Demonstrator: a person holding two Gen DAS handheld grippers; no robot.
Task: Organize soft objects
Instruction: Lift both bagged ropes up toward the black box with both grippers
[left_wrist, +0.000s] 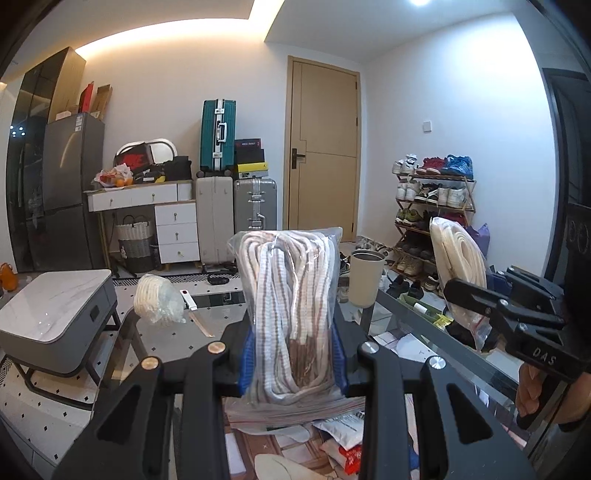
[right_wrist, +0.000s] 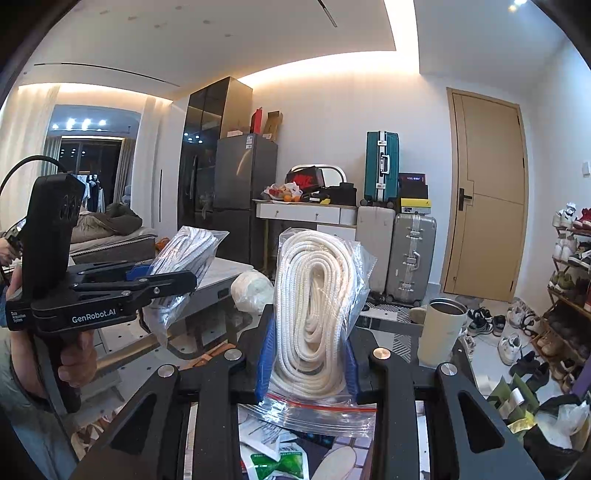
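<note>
A clear zip bag of striped white-and-brown rope (left_wrist: 291, 295) stands upright between the blue pads of my left gripper (left_wrist: 293, 354), which is shut on it. My right gripper (right_wrist: 308, 365) is shut on a second zip bag of coiled white rope (right_wrist: 314, 314), also held upright. Each view shows the other hand's load. The white rope bag (left_wrist: 458, 266) is in the right gripper (left_wrist: 476, 291) at the right. The striped bag (right_wrist: 184, 262) is in the left gripper (right_wrist: 166, 277) at the left. A third bag of white rope (left_wrist: 157, 299) (right_wrist: 251, 290) lies on the glass table (left_wrist: 166, 332).
A cream tumbler (left_wrist: 365, 277) (right_wrist: 441, 332) stands at the table's far edge. A grey side table (left_wrist: 55, 310) is to the left. Papers and packets (right_wrist: 273, 454) show under the glass. Suitcases (left_wrist: 236, 206), a drawer desk (left_wrist: 147, 199) and a shoe rack (left_wrist: 432, 206) line the walls.
</note>
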